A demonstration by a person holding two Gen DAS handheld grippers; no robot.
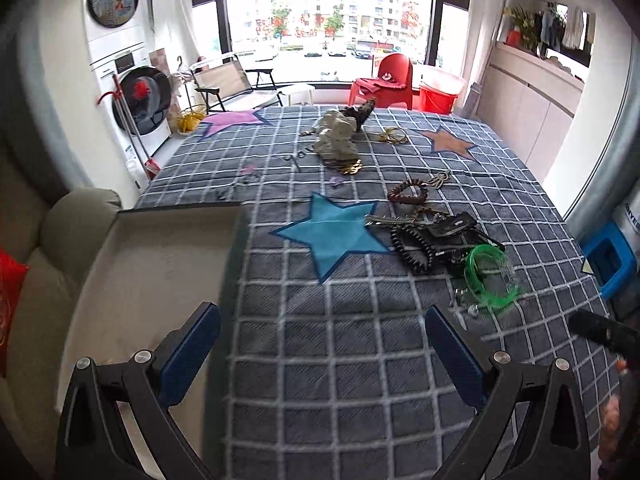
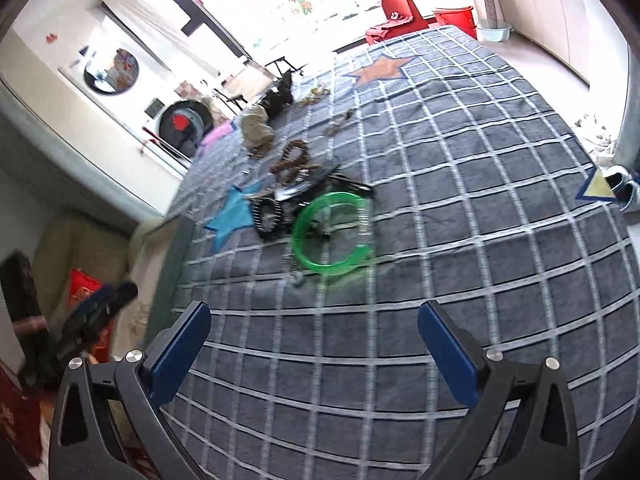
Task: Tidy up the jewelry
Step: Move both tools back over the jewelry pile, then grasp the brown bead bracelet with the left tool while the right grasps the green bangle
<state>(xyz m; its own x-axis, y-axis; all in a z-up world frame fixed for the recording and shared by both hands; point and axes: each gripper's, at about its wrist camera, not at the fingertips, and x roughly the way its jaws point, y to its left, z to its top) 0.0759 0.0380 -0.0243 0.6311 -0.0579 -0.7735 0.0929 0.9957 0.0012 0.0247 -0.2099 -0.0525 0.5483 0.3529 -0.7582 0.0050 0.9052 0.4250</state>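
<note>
You had a dark grey blanket (image 1: 360, 360) crossed by a white grid under both views. Its sewn-on stars were blue (image 1: 334, 232) at centre, tan-orange (image 1: 450, 142) at upper right, and purple (image 1: 236, 120) at upper left. The open bangle (image 2: 330, 236) was translucent green, the beaded bracelet (image 1: 408, 194) above it brown, the coiled one (image 1: 414, 250) black. The box (image 1: 160, 264) at left showed a pale cream inside and dark rim. Your gripper pads (image 1: 190, 354) were blue on black arms. The chair (image 1: 386, 80) at top was red.

A home: stacked washing machines (image 1: 136, 108), a sofa (image 1: 48, 248), and a blanket-covered table (image 1: 360, 360).
</note>
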